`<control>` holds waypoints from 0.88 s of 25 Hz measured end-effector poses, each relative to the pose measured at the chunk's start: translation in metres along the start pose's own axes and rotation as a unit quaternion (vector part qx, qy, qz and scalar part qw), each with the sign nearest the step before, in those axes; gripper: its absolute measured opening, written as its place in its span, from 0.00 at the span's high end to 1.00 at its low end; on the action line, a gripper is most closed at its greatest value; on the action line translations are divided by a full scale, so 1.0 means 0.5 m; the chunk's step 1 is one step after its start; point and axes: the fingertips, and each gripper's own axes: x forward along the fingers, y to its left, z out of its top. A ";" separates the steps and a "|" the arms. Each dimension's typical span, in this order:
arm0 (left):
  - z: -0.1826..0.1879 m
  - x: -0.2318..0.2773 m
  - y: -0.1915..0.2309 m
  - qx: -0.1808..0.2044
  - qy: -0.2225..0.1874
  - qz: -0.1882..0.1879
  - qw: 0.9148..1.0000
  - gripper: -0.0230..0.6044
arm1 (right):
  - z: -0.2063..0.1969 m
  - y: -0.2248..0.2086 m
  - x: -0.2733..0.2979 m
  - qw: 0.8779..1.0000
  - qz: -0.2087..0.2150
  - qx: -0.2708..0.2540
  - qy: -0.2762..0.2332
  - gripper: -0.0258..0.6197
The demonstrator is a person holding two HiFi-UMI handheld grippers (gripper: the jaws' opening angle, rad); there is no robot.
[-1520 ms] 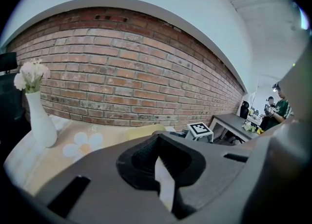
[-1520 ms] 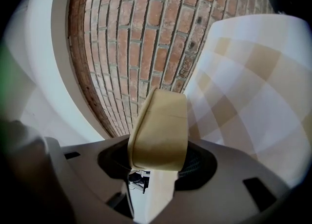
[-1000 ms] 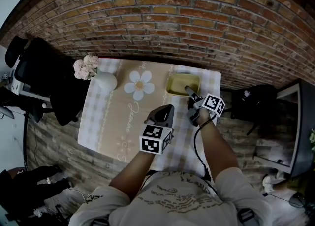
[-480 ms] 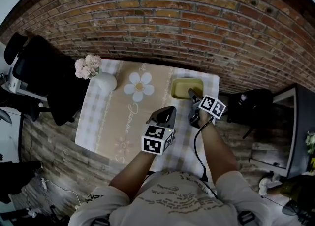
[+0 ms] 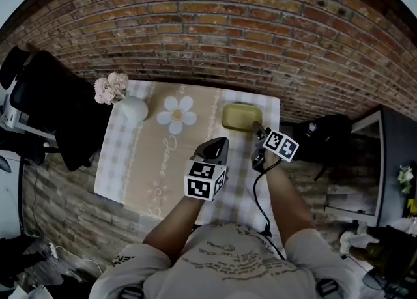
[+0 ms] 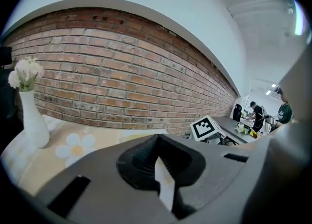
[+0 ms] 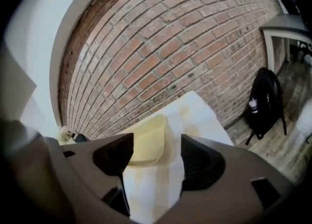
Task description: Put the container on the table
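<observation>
A shallow yellow-green container rests on the table at its far right corner. My right gripper hovers just off the container's near right corner, not touching it. In the right gripper view the container lies ahead of the right gripper, whose jaws stand wide apart with nothing between the pads. My left gripper hangs over the middle of the table, to the left of the container. Seen in its own view, the left gripper has its jaws together and holds nothing.
The tablecloth is beige and checked with a daisy print. A white vase of flowers stands at the far left corner. A black chair is left of the table, a black backpack on the floor at right, and a brick wall behind.
My right gripper's jaws have opened off the container's rim and drawn back a little toward me. The container stays on the table. The left gripper has kept still.
</observation>
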 end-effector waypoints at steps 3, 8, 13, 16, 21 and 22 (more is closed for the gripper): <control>0.003 -0.007 -0.008 0.001 -0.005 -0.002 1.000 0.96 | 0.010 0.000 -0.052 0.998 -0.028 -0.049 -0.035 0.73; 0.009 -0.026 -0.023 0.004 -0.013 -0.004 1.000 0.96 | 0.013 0.025 -0.124 0.991 -0.043 -0.098 -0.076 0.95; 0.022 -0.047 -0.052 0.010 -0.023 -0.014 1.000 0.96 | 0.024 0.092 -0.193 0.980 -0.030 -0.159 -0.117 0.96; 0.032 -0.066 -0.070 0.017 -0.033 -0.022 0.999 0.96 | 0.024 0.135 -0.236 0.972 -0.017 -0.188 -0.140 0.96; 0.051 -0.095 -0.095 0.028 -0.048 -0.031 0.998 0.96 | 0.020 0.207 -0.310 0.953 -0.006 -0.249 -0.172 0.96; 0.056 -0.099 -0.098 0.031 -0.052 -0.033 0.998 0.96 | 0.023 0.222 -0.326 0.948 -0.004 -0.261 -0.183 0.96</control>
